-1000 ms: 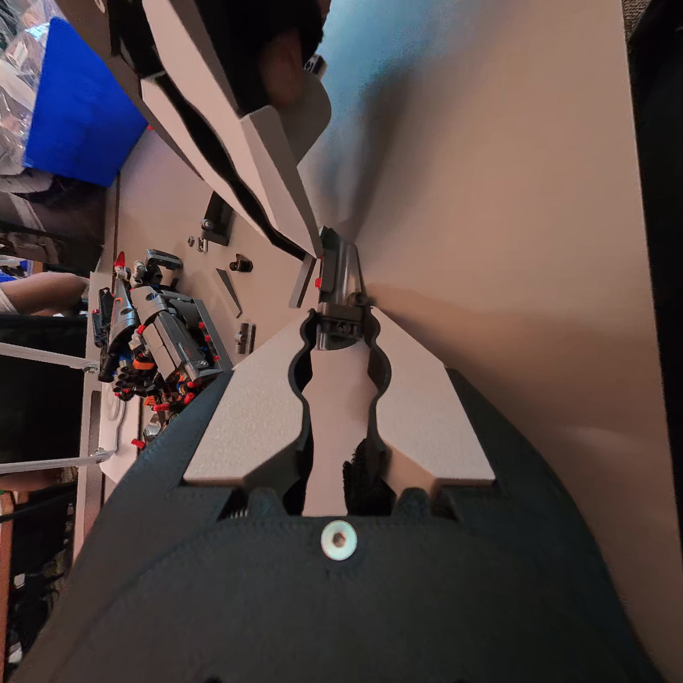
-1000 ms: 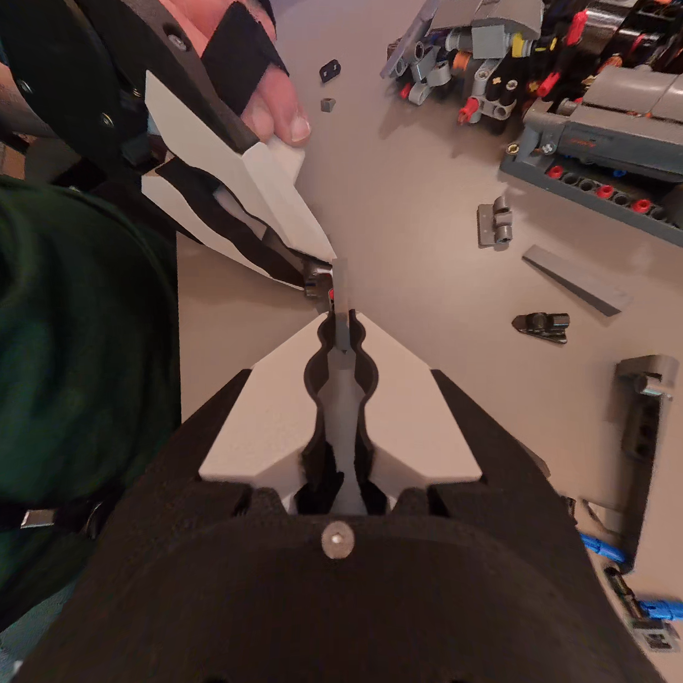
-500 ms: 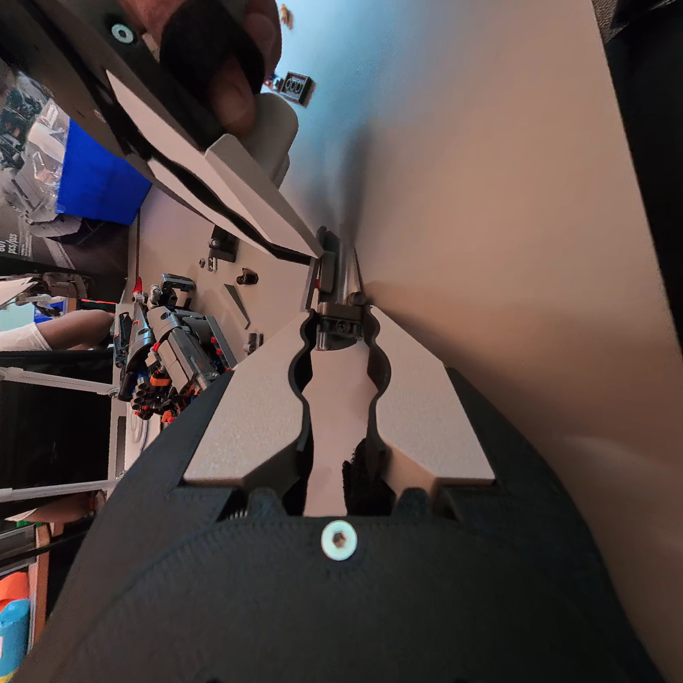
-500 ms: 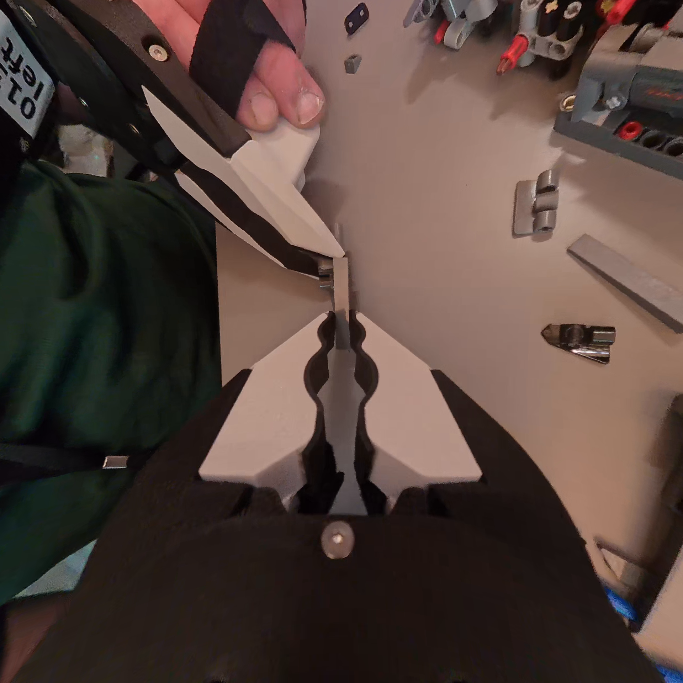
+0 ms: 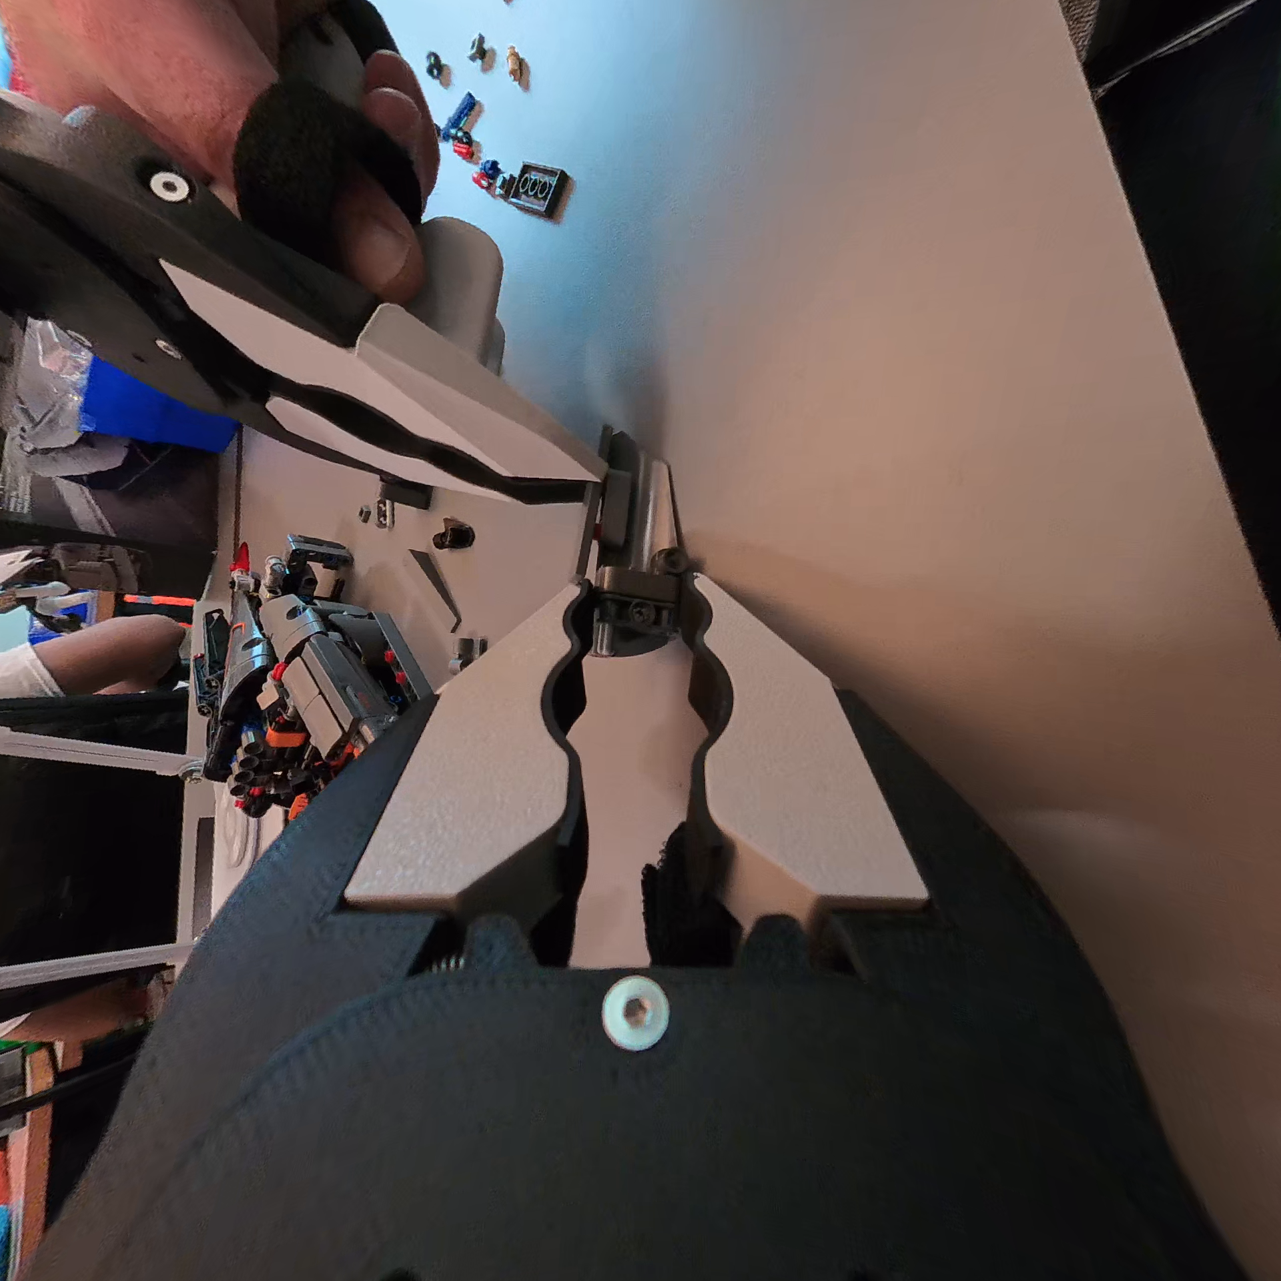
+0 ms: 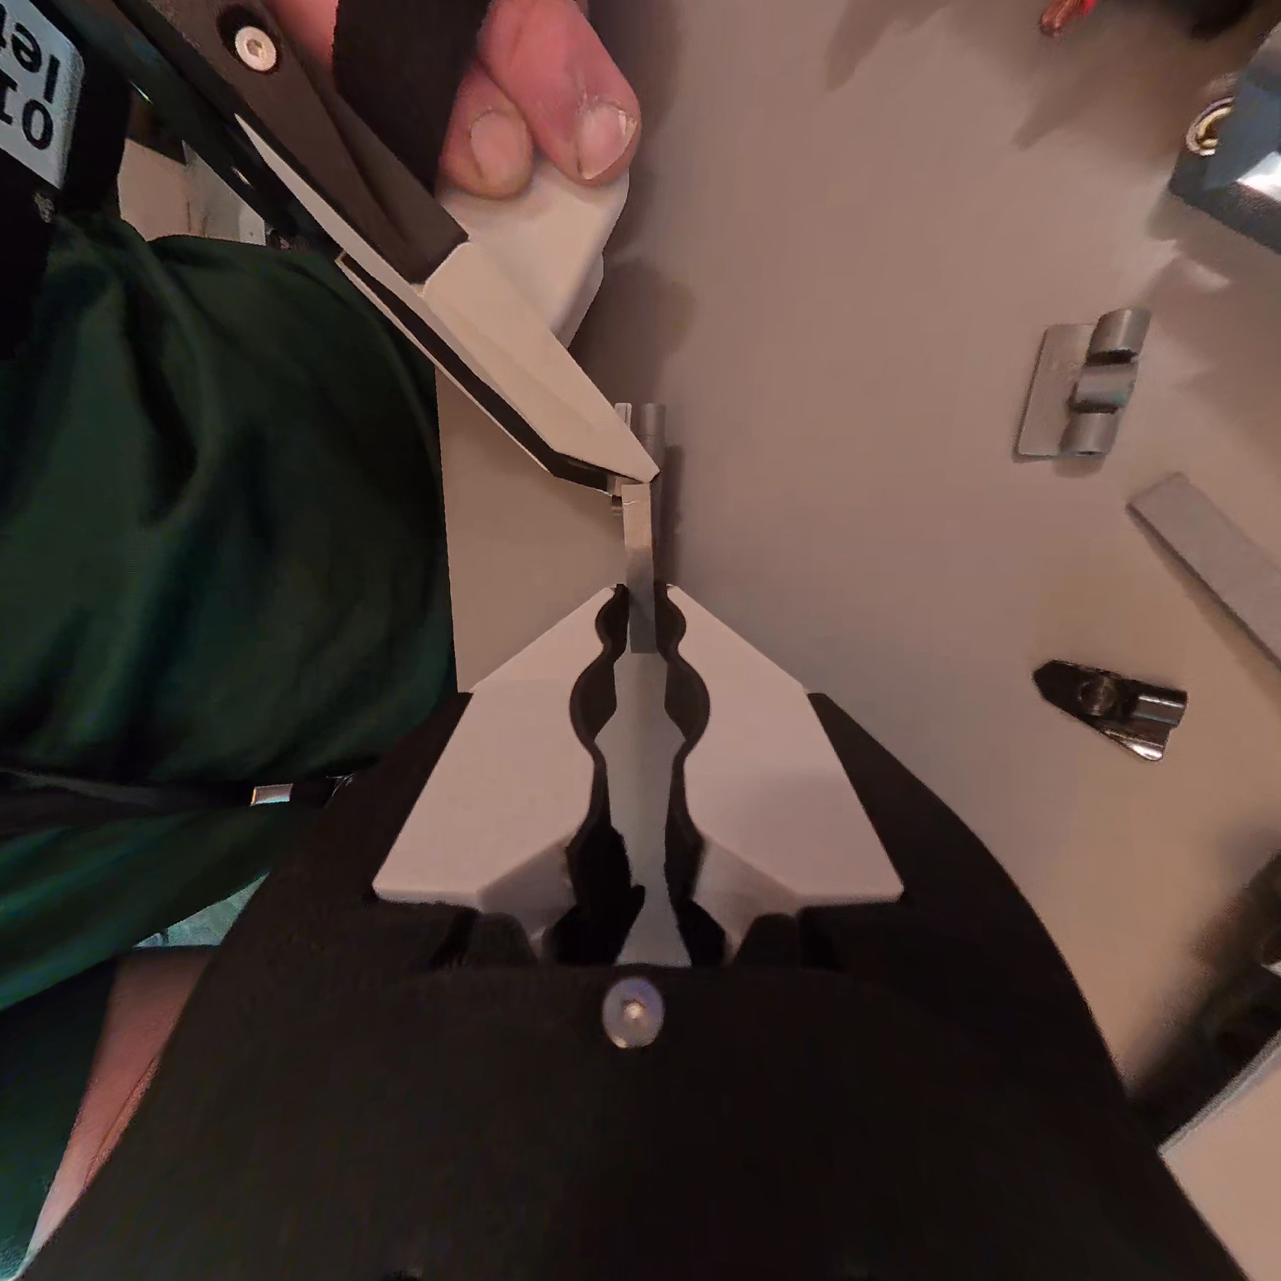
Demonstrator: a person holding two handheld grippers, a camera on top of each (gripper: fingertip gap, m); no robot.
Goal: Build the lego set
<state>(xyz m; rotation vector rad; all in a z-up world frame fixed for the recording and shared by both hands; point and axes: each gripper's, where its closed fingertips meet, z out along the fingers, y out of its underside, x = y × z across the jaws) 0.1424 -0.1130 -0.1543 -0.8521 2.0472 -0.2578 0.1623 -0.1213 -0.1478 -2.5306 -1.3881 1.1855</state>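
**Two grippers closed on one small grey lego sub-assembly**

Left wrist view. The left gripper [image 5: 636,604] is closed to a narrow gap, its tips clamping the dark connector end of a small grey sub-assembly [image 5: 638,541] that extends straight ahead of it, over the table [image 5: 901,416]. The right gripper [image 5: 596,478] enters from the upper left, a hand [image 5: 208,104] on it, its tips meeting the far part of the same piece. To the left of the fingers lies the part-built model [image 5: 312,679]; loose pieces [image 5: 534,186] sit farther ahead.

Right wrist view. The right gripper [image 6: 641,603] is nearly closed, pinching a thin grey plate [image 6: 639,554] that stands edge-on ahead of its tips. The left gripper [image 6: 638,478] reaches in from the upper left and touches the plate's far end beside a grey cylinder [image 6: 651,426]. To the right on the table [image 6: 866,346] lie a hinge piece [image 6: 1081,395], a flat grey strip [image 6: 1206,554] and a dark wedge piece [image 6: 1116,707].
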